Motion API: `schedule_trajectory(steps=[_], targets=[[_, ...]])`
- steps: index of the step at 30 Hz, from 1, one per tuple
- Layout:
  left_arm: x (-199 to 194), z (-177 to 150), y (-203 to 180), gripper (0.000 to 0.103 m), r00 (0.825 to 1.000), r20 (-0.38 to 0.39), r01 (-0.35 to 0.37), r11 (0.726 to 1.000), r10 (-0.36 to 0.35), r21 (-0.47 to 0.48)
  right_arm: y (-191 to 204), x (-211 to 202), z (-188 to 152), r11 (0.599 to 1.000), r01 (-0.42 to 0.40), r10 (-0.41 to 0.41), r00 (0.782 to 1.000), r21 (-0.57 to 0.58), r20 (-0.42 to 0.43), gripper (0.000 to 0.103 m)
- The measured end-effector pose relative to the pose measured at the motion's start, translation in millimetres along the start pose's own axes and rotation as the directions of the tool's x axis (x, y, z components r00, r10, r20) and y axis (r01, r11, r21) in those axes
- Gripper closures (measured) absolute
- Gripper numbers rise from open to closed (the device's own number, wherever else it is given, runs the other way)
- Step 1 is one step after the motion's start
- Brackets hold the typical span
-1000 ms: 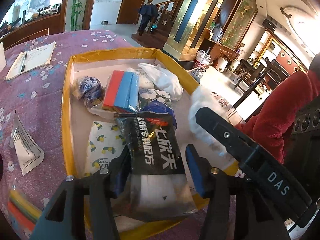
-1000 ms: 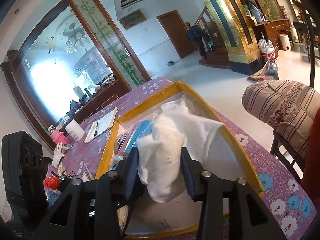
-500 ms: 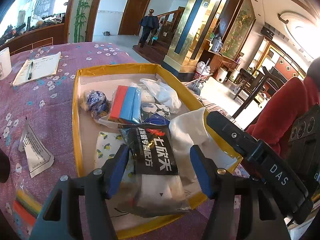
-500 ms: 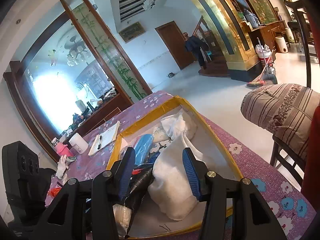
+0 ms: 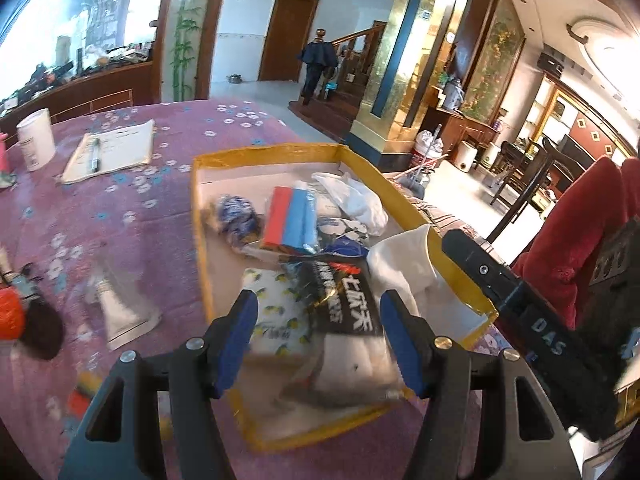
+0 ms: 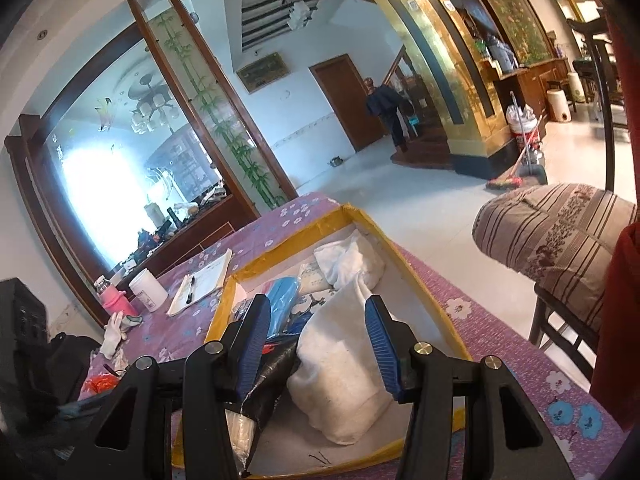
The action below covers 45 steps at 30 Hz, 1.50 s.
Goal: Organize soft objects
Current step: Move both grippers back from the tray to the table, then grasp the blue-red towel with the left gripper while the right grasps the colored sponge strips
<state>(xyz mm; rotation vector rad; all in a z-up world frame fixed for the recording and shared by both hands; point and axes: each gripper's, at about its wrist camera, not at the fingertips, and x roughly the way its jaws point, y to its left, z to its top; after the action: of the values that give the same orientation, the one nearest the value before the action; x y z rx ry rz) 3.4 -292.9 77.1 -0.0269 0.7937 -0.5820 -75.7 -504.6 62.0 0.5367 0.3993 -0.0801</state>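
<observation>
A yellow-rimmed box (image 5: 196, 208) on the purple flowered tablecloth holds several soft objects. A black printed packet (image 5: 344, 304) lies at the near end, beside a lemon-print pack (image 5: 276, 312) and a white cloth (image 5: 408, 268). My left gripper (image 5: 318, 344) is open and empty above the black packet. My right gripper (image 6: 316, 348) is open and empty, its jaws on either side of the white cloth (image 6: 340, 364), which lies in the box (image 6: 420, 276). A red and blue pack (image 5: 292, 220) and a white bag (image 5: 352, 196) lie further back.
On the tablecloth left of the box lie a small white sachet (image 5: 120, 308), an orange and black item (image 5: 20, 320), a notepad with pen (image 5: 108, 152) and a white cup (image 5: 36, 140). A striped cushion on a chair (image 6: 552, 236) stands right of the table.
My right gripper opened and let the white cloth drop into the box. My left gripper released the black packet and drew back and up. Both grippers now stand open.
</observation>
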Motion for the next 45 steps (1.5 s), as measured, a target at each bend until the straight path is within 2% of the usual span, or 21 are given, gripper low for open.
schedule_trajectory(steps=[2,5,9,15,19,22,24,26,29,31,32,33,35,36,37,39,40,41,42,43,45], targets=[[-16,0,4,0.039,1.000,0.012,0.019,1.000,-0.019,-0.011,-2,-4,-1,1.000,-0.013,0.013,1.000,0.009,0.008,0.049],[-48,-6,14,0.032,0.999,0.042,0.005,1.000,-0.005,-0.014,-1,-5,-2,1.000,-0.008,0.007,1.000,0.009,0.015,0.046],[-78,-21,33,0.031,0.998,0.059,-0.032,0.999,0.033,-0.014,13,-7,-9,1.000,-0.014,0.013,1.000,-0.016,-0.012,0.046],[-117,-55,105,0.031,0.996,0.045,-0.072,0.988,0.079,-0.133,76,-10,-30,0.981,-0.156,0.144,0.984,-0.111,-0.106,0.042],[-143,-79,157,0.031,0.988,0.051,-0.132,0.969,0.146,-0.207,129,0,-49,0.930,-0.328,0.281,0.926,-0.165,-0.254,0.032],[-158,-95,198,0.031,0.980,0.046,-0.174,0.946,0.193,-0.275,169,20,-75,0.877,-0.438,0.327,0.847,-0.199,-0.419,0.032],[-168,-104,228,0.031,0.966,0.050,-0.224,0.918,0.254,-0.326,188,34,-89,0.855,-0.461,0.299,0.813,-0.239,-0.501,0.032],[-175,-114,249,0.031,0.941,0.044,-0.300,0.887,0.336,-0.350,207,51,-101,0.831,-0.453,0.214,0.797,-0.325,-0.565,0.032],[-177,-131,271,0.031,0.926,0.028,-0.339,0.861,0.376,-0.379,223,71,-114,0.773,-0.468,0.123,0.772,-0.428,-0.623,0.030],[-180,-135,285,0.031,0.956,0.040,-0.246,0.867,0.291,-0.433,225,84,-120,0.744,-0.475,0.081,0.762,-0.469,-0.642,0.029],[-185,-136,289,0.031,0.962,0.073,-0.202,0.869,0.261,-0.451,224,88,-124,0.739,-0.472,0.065,0.759,-0.480,-0.648,0.028],[-186,-137,293,0.030,0.962,0.082,-0.196,0.866,0.262,-0.460,223,96,-128,0.732,-0.481,0.049,0.743,-0.481,-0.668,0.028],[-183,-136,294,0.030,0.970,0.074,-0.172,0.872,0.231,-0.459,220,105,-134,0.713,-0.508,0.034,0.713,-0.483,-0.700,0.028],[-180,-135,294,0.030,0.977,0.070,-0.148,0.879,0.201,-0.452,220,107,-137,0.704,-0.514,0.024,0.707,-0.490,-0.707,0.028],[-177,-133,295,0.030,0.978,0.065,-0.148,0.881,0.198,-0.448,222,109,-141,0.698,-0.516,0.012,0.702,-0.496,-0.712,0.028],[-174,-132,293,0.030,0.979,0.056,-0.153,0.886,0.197,-0.439,226,109,-147,0.696,-0.498,0.010,0.727,-0.517,-0.687,0.032],[-173,-131,293,0.029,0.979,0.054,-0.154,0.886,0.197,-0.437,230,107,-151,0.684,-0.478,-0.012,0.748,-0.551,-0.664,0.057],[-173,-131,293,0.028,0.978,0.053,-0.158,0.885,0.201,-0.439,233,104,-151,0.677,-0.468,-0.024,0.758,-0.568,-0.652,0.061],[-173,-131,293,0.027,0.977,0.050,-0.166,0.881,0.209,-0.444,236,102,-149,0.686,-0.477,-0.007,0.750,-0.550,-0.661,0.063],[-173,-131,294,0.024,0.977,0.043,-0.169,0.878,0.210,-0.447,238,99,-145,0.706,-0.503,0.050,0.737,-0.499,-0.674,0.063],[-170,-128,297,0.024,0.977,0.011,-0.185,0.874,0.212,-0.448,240,98,-138,0.720,-0.522,0.120,0.743,-0.458,-0.658,0.063]])
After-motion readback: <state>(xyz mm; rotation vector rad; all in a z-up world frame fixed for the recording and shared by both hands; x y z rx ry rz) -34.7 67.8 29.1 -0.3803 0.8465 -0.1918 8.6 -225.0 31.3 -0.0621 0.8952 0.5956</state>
